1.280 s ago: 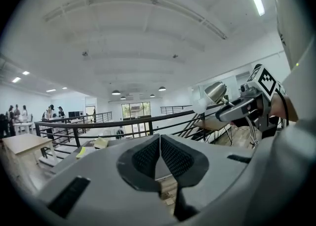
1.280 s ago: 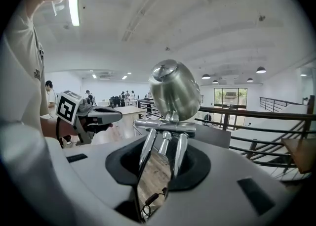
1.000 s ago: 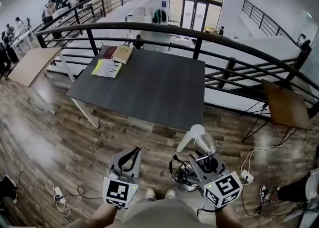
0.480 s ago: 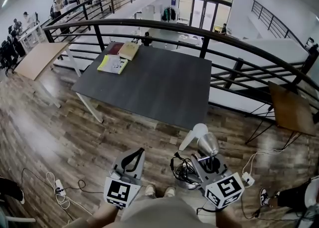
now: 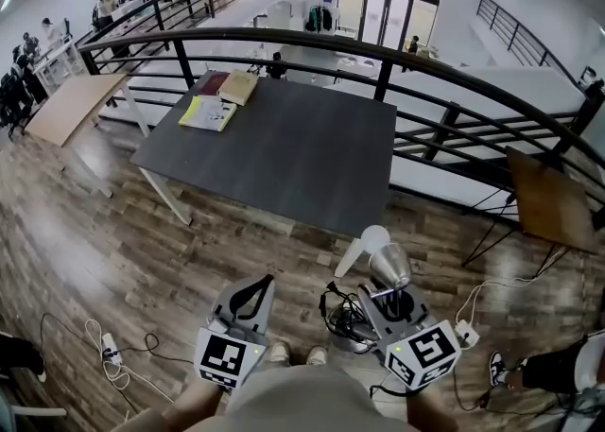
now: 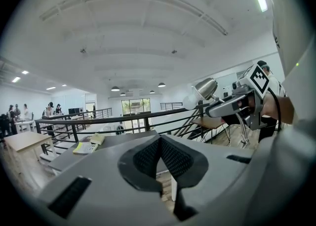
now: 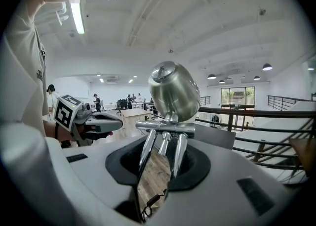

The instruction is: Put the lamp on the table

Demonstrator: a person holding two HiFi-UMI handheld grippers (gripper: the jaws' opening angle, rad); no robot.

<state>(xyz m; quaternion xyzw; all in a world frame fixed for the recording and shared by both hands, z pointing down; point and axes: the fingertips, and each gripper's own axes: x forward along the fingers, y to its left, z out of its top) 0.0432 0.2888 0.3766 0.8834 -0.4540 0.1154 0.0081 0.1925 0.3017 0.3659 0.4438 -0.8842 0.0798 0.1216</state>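
The lamp (image 5: 390,266) has a shiny metal head on thin chrome rods (image 7: 163,143). My right gripper (image 5: 393,302) is shut on those rods and holds the lamp above the wooden floor, short of the table's near edge. In the right gripper view the lamp head (image 7: 174,91) stands upright just above the jaws. The dark grey table (image 5: 284,151) lies ahead, bare in its near half. My left gripper (image 5: 253,290) hovers beside the right one, its jaws shut with nothing between them (image 6: 159,158). From the left gripper view the lamp (image 6: 206,89) shows at the upper right.
Three books (image 5: 210,113) lie at the table's far left corner. A black railing (image 5: 425,80) curves behind and to the right of the table. Cables (image 5: 342,321) and a power strip (image 5: 107,361) lie on the floor. Wooden tables stand left (image 5: 66,109) and right (image 5: 548,198).
The head view has shifted slightly. Both grippers keep their places, and the lamp stays in the right gripper's hold.
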